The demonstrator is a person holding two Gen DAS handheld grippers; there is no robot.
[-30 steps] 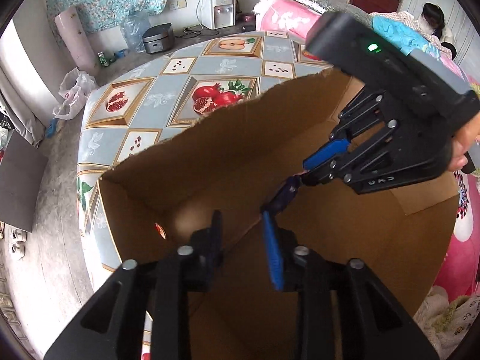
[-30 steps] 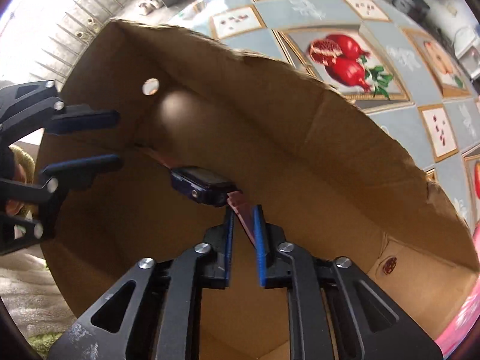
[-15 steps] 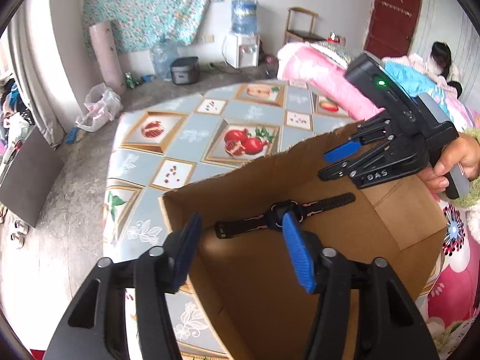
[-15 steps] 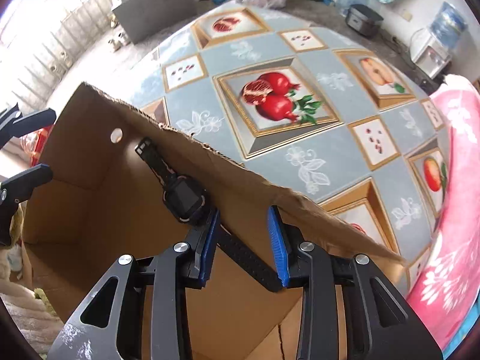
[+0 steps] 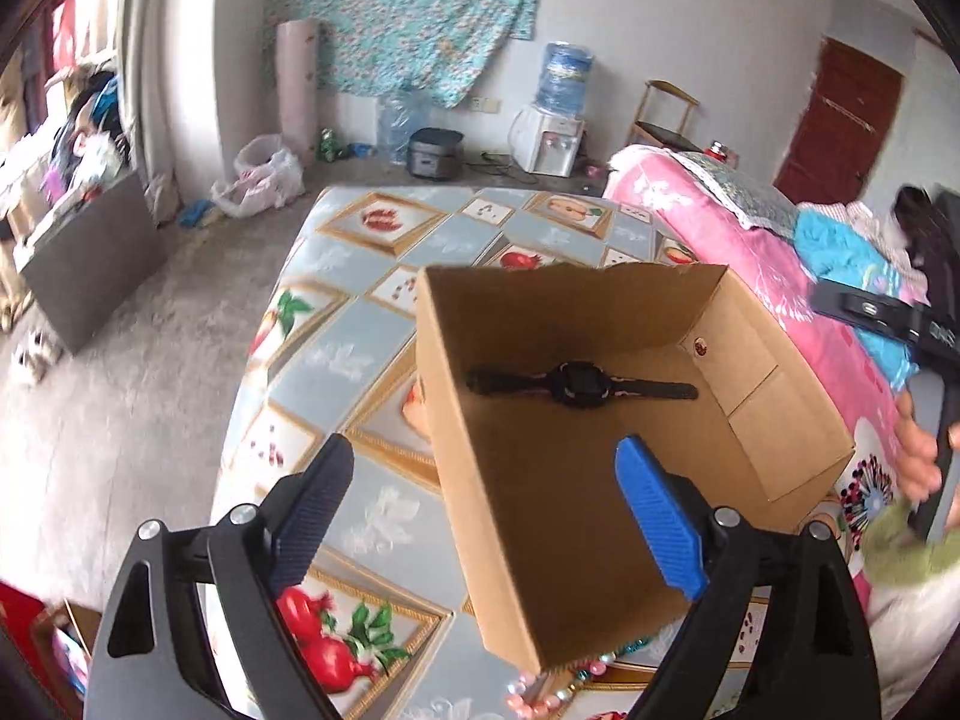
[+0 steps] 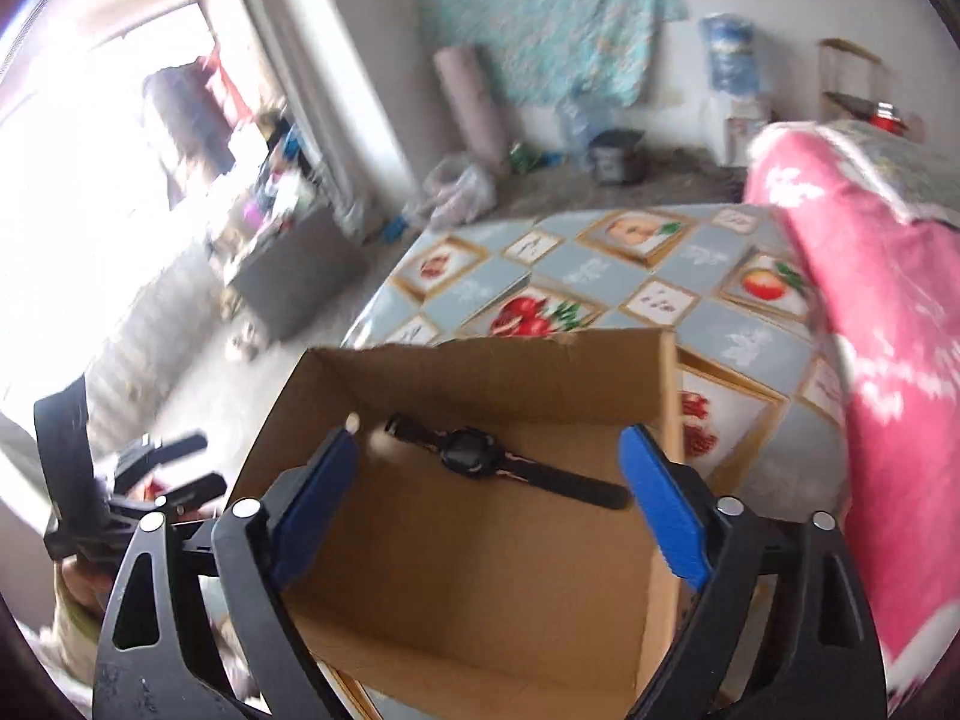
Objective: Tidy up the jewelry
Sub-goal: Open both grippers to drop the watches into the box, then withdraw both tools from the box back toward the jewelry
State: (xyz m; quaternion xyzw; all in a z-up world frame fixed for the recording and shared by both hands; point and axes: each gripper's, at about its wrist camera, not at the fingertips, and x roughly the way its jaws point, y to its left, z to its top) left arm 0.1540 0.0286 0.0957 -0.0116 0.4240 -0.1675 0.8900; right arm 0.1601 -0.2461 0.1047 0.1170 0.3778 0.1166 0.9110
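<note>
A black wristwatch (image 5: 579, 384) lies flat with its strap stretched out on the floor of an open cardboard box (image 5: 540, 312), near the far wall. My left gripper (image 5: 483, 450) hovers above the box's near left corner, its jaws opening wide with nothing between the blue pads. In the right wrist view the same watch (image 6: 468, 456) rests in the box (image 6: 480, 378). My right gripper (image 6: 489, 438) hangs above it, jaws also opening and holding nothing. Each gripper shows at the edge of the other's view: the right gripper (image 5: 888, 318) and the left gripper (image 6: 162, 480).
The box stands on a table with a fruit-patterned cloth (image 5: 360, 336). Coloured beads (image 5: 576, 669) lie on the cloth by the box's near corner. Pink bedding (image 5: 720, 228) borders the table on the right. A person's hand (image 5: 918, 462) grips the right tool.
Both grippers let go of the watch strap, widened their jaws and drew back up out of the box. The watch now lies on the box floor.
</note>
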